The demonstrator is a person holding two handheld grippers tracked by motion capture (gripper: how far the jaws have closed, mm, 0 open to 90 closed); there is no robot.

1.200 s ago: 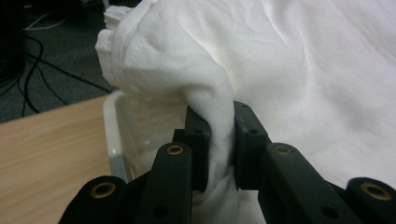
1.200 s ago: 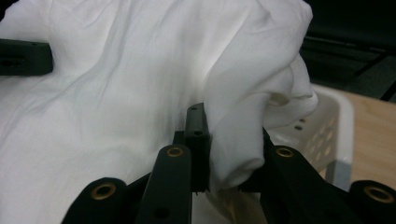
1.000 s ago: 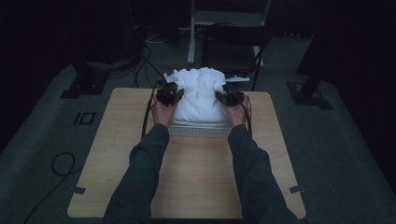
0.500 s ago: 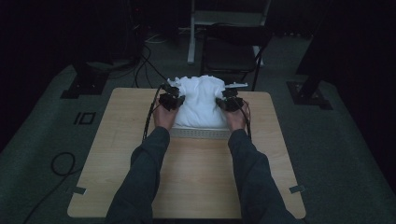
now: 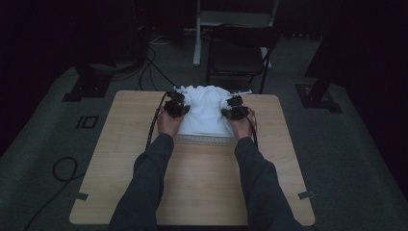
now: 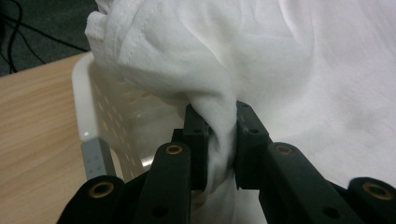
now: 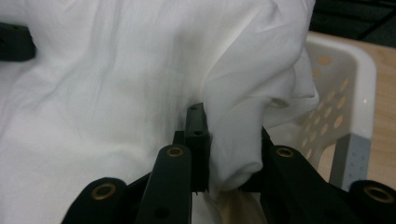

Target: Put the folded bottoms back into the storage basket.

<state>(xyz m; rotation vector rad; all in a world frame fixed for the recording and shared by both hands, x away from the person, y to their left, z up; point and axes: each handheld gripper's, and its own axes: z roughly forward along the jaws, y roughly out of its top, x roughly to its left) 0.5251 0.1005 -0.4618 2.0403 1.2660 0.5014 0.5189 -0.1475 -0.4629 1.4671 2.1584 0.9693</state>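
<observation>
**Both claws clamped on the cloth, basket directly underneath**

The left gripper (image 5: 175,107) is closed tight on a bunched fold of the white cotton garment (image 5: 207,109); in the left gripper view the fabric (image 6: 299,79) is pinched between the two black jaws and rises out of them in a thick twist. The right gripper (image 5: 235,110) holds the opposite side the same way, and in the right gripper view a rounded wad of the cloth (image 7: 140,84) bulges between its jaws. Neither claw has spare opening; each is narrowed onto fabric.

The garment spans from one claw to the other, so its long axis runs across the person's body, left to right. Most of the cloth lies between the two claws and slightly beyond them, sagging in the middle.

The relation that matters next: the white perforated plastic basket (image 6: 95,107) sits just below and outward of each claw. From the left gripper its rim is beside the jaws on the outer side; from the right gripper the basket wall (image 7: 345,88) is likewise on the outer side, close to the jaws. On the pale wooden table (image 5: 207,187), the basket's near edge lies just in front of the hands. Both hands look equally near it, so I judge the cloth should go straight down into the basket, with both claws letting go together.
</observation>
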